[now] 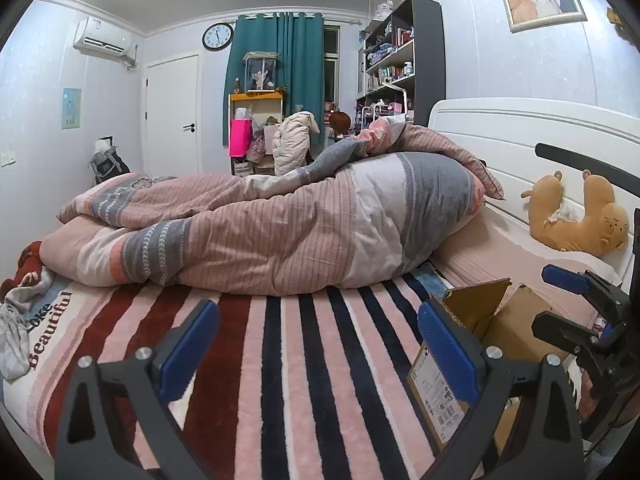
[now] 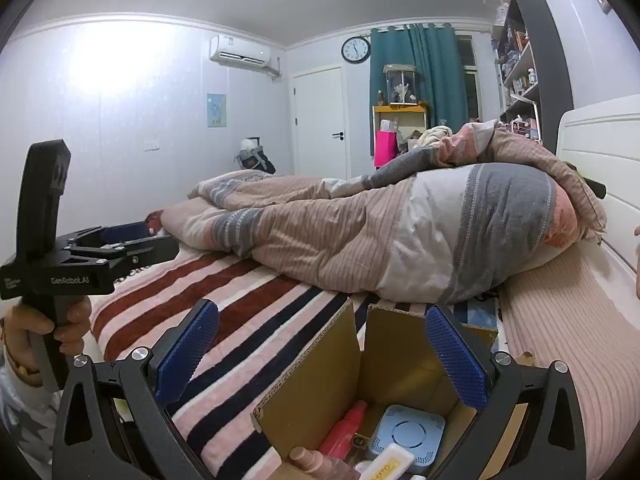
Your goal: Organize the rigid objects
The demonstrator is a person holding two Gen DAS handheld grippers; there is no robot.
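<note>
both tongs (image 1: 318, 344) (image 2: 322, 354) gape wide, holding nothing.

A home bedroom: rumpled duvet (image 1: 256, 232) on bed, white headboard (image 1: 520, 136).

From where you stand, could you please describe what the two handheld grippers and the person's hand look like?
Both the left gripper and the right gripper are black frames with silver bolts and textured blue finger pads. The left one carries white "GenRobot.AI" lettering. The left hand is bare, with a star-patterned sleeve below it.
</note>
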